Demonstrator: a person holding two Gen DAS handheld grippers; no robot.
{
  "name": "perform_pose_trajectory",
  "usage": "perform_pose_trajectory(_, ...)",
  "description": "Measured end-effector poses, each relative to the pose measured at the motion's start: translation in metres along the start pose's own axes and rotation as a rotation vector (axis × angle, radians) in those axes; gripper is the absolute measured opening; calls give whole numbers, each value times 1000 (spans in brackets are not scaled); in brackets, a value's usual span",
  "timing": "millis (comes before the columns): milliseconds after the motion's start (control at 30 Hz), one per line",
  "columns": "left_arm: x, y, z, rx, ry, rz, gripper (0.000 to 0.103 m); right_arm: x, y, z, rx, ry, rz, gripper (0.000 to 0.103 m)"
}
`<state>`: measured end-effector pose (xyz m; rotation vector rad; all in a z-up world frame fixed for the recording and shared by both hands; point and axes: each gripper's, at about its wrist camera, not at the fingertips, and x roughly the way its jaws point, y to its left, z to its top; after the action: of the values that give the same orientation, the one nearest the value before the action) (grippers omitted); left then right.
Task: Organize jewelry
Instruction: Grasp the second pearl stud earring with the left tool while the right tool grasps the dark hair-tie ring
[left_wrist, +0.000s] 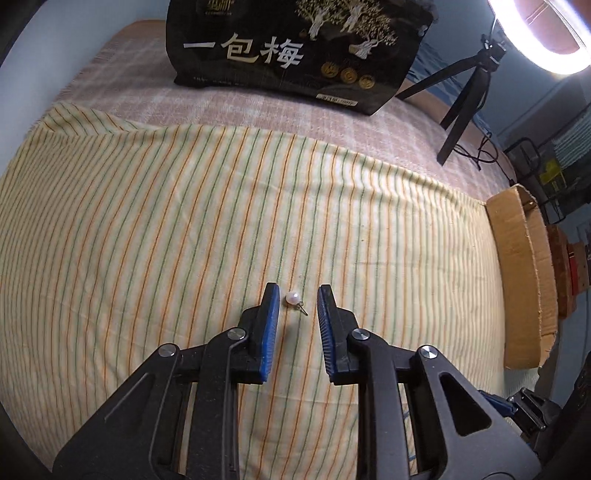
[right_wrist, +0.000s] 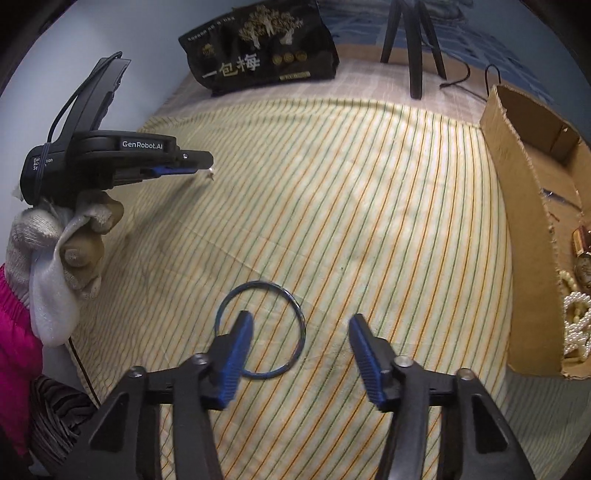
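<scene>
A small pearl stud earring (left_wrist: 293, 297) lies on the striped cloth (left_wrist: 184, 221). My left gripper (left_wrist: 297, 295) is open, with its blue pads either side of the earring, not touching it. In the right wrist view the left gripper (right_wrist: 207, 168) is at the far left with the earring (right_wrist: 211, 171) at its tip. A thin dark blue bangle (right_wrist: 300, 316) lies flat on the cloth. My right gripper (right_wrist: 301, 325) is open above it, its left finger (right_wrist: 240, 332) over the ring's inside. A cardboard box (right_wrist: 517, 206) at the right holds pearl strands (right_wrist: 576, 325).
A black snack bag (left_wrist: 295, 51) stands at the back of the table. A black tripod (left_wrist: 465, 92) and a ring light (left_wrist: 543, 33) stand at the back right, with cables beside them. The cardboard box (left_wrist: 521, 273) sits along the right edge.
</scene>
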<state>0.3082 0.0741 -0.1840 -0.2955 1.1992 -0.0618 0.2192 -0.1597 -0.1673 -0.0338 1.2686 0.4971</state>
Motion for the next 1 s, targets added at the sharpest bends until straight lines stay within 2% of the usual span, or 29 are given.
perform_pose_trajectory(67,5,1,1,-10,9,2,15,4,-3,0,12,7,9,48)
perform_pose_trajectory(200,12,2,4,-21,17,1,14,9,-6,1,20,20,20,40)
perform_pose_trajectory(533,18,1,3,-6,15,24,9,19,-7,2,26,38,28,29)
perform_pose_trajectory(633,17,0,1,-2,10,35,8,24,-5,2,13,39,8,22)
perform_pose_trajectory(800,17,0,2,-3,4,37,6,28,9,-4,-62,27,-70,2)
perform_pose_trajectory(1000,6,3,0,-14,-15,29,6,16,12,-1,-54,-13,-63,1)
